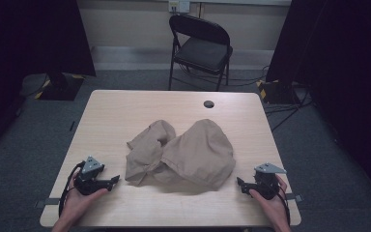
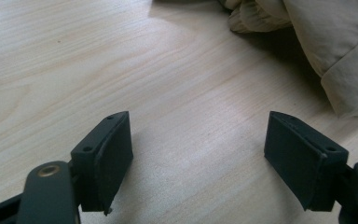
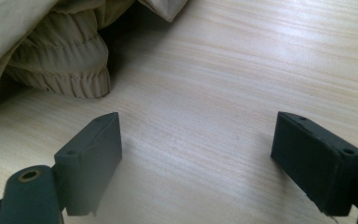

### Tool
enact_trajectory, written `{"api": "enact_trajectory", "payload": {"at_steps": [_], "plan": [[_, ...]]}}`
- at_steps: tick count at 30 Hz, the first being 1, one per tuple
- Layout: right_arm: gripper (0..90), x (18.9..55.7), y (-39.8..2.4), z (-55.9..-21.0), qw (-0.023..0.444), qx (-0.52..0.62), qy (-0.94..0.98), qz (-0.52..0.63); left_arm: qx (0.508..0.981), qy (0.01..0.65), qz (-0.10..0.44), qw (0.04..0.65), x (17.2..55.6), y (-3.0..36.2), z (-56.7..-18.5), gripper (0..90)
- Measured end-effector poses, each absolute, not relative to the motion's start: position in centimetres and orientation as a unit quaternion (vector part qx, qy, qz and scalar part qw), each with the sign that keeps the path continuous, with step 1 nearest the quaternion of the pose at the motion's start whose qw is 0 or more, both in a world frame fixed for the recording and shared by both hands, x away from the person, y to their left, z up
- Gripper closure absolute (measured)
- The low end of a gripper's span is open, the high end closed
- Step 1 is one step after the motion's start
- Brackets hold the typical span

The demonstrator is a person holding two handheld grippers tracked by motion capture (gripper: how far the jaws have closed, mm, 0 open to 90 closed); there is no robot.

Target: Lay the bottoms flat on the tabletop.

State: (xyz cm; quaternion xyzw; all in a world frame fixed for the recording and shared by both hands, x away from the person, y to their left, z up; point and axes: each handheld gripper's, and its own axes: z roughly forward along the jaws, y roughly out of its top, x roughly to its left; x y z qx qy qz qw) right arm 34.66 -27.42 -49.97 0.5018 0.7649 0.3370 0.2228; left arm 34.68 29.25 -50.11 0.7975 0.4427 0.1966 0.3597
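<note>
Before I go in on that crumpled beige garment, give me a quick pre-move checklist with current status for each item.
1. Left gripper open, nothing between its jaws: ok.
2. Right gripper open, nothing between its jaws: ok.
3. Crumpled beige fabric garment lying wholly on the light wooden table, no part over an edge: ok.
4. Both grippers apart from the garment, one at each side: ok.
5. Elastic gathered cuff exposed ahead of the right gripper as a possible grab point: ok.
6. Which garment edges are hem, sleeve or collar in the heap: cannot tell.
</note>
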Motion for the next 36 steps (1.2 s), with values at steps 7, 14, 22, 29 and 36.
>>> {"api": "enact_trajectory", "payload": {"at_steps": [7, 14, 22, 29, 36], "plan": [[15.5, 34.7, -27.4, -50.0, 0.222, 0.502, 0.764, 0.337, 0.797, 0.443, 0.197, 0.36, 34.7, 29.2, -50.1, 22.8], [15.5, 34.7, -27.5, -49.9, 0.219, 0.509, 0.759, 0.342, 0.799, 0.444, 0.196, 0.356, 34.7, 29.2, -50.0, 22.8], [21.2, 35.3, -27.4, -49.0, 0.201, 0.531, 0.75, 0.341, 0.798, 0.46, 0.172, 0.348, 35.0, 29.1, -49.4, 29.0], [21.7, 36.4, -27.6, -46.0, 0.241, 0.509, 0.738, 0.371, 0.799, 0.448, 0.168, 0.365, 35.5, 28.1, -47.7, 31.4], [20.4, 38.8, -25.8, -42.9, 0.24, 0.483, 0.737, 0.407, 0.776, 0.442, 0.162, 0.42, 37.6, 27.1, -45.0, 33.0]]}}
